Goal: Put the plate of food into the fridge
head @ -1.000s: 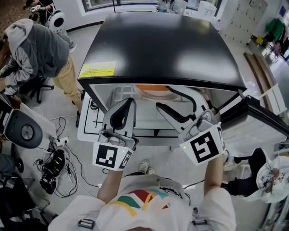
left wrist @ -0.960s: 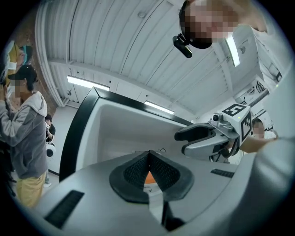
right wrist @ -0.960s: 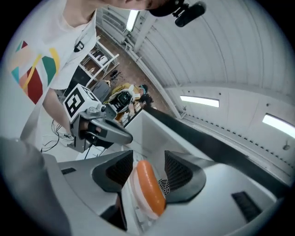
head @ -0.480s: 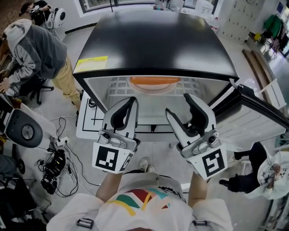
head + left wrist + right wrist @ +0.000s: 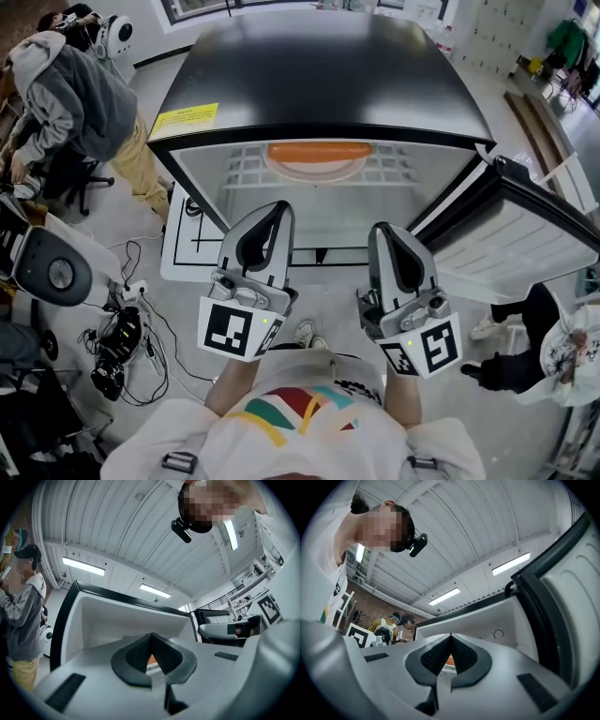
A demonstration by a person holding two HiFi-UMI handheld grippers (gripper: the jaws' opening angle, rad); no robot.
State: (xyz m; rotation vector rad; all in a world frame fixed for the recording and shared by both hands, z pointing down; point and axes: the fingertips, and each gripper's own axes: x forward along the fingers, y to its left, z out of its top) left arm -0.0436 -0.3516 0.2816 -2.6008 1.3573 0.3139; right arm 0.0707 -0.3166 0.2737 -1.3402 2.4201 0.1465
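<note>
The plate of orange food (image 5: 316,158) rests on the wire shelf (image 5: 246,169) inside the black-topped fridge (image 5: 319,75). A sliver of that orange food (image 5: 150,660) shows past the jaws in the left gripper view, and the same food (image 5: 447,659) shows in the right gripper view. My left gripper (image 5: 269,217) is shut and empty, held in front of the fridge opening below the plate. My right gripper (image 5: 391,238) is shut too, with nothing between its jaws, level with the left one and clear of the shelf.
The fridge door (image 5: 511,234) stands open to the right. A person in a grey hoodie (image 5: 70,94) stands at the left beside the fridge. Cables and gear (image 5: 112,342) lie on the floor at the left. Another person's legs (image 5: 511,366) show at the right.
The right gripper's jaws have gone from wide open to shut, and it has drawn back out of the fridge. The left gripper has barely moved. The plate stays on the shelf.
</note>
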